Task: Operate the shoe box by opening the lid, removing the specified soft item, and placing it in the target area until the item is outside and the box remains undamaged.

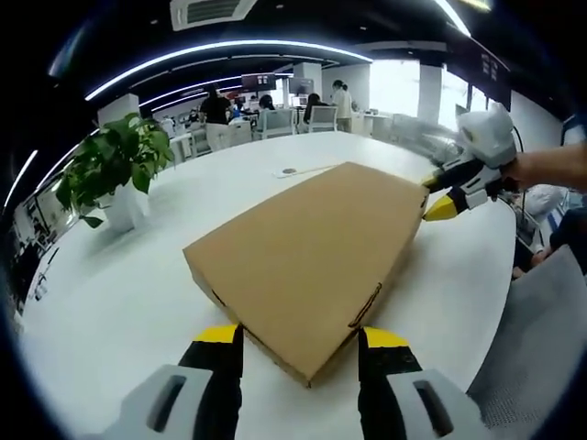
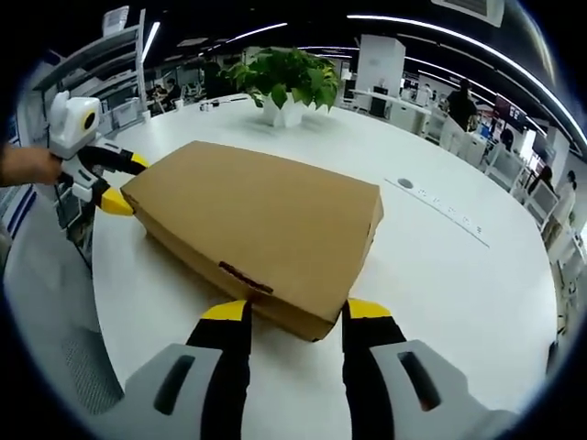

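Shoe box (image 1: pixel 307 266) is seen in the left gripper view lying flat and closed on the white table (image 1: pixel 119 293), its long axis running away from the left gripper (image 1: pixel 301 341) toward the table's far edge. The near corner of the box sits between the two yellow-tipped jaws, which are spread wide and appear to clasp nothing; whether they touch the cardboard cannot be told. At the far corner of the box the right gripper (image 1: pixel 438 194) is met, held by a hand (image 1: pixel 546 167), its jaws parted at that corner. A potted plant (image 1: pixel 117 170) stands well apart toward the table's far left side. In the right gripper view the same box (image 2: pixel 261 229) is seen from its opposite end, again with a corner lying between that gripper's (image 2: pixel 289 316) open jaws, nothing being gripped. The left gripper (image 2: pixel 115 183) is found at the far corner, at the table's edge, with the plant (image 2: pixel 284 78) beyond the box. The box is thus bracketed on its long diagonal by both grippers, each about equally near its own corner. It is judged that the lid seam along the box's side faces must be found before lifting, since the lid is not yet raised.
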`<state>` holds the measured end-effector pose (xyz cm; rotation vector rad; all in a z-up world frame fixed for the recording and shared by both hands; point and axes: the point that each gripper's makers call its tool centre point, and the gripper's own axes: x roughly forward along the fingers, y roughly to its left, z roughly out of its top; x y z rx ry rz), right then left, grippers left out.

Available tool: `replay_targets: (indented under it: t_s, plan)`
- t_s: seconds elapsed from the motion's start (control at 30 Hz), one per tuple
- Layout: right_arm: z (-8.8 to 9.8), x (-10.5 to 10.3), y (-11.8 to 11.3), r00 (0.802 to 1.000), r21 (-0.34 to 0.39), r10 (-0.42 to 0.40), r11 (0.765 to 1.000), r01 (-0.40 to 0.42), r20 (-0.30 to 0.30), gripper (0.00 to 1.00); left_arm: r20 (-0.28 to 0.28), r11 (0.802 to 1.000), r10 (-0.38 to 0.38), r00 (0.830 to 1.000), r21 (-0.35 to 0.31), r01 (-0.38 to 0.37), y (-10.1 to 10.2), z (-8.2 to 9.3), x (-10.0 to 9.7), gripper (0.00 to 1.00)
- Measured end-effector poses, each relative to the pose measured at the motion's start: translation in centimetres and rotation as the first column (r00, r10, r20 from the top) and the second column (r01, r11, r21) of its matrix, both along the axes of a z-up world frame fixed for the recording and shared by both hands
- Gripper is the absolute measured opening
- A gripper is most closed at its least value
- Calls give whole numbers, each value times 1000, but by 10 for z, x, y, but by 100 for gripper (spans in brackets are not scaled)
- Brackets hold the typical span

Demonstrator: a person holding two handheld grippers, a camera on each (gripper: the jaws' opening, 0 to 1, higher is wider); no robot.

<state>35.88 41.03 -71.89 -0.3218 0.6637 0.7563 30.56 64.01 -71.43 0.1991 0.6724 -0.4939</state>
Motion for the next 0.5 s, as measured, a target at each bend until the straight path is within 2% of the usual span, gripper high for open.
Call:
replay_targets:
  t_s: [0.5]
  plan:
    - [0,-34,17,1000,-20,-4,1000,4,-2,31,-42,996,-88,995,4,89,24,0,-10,48]
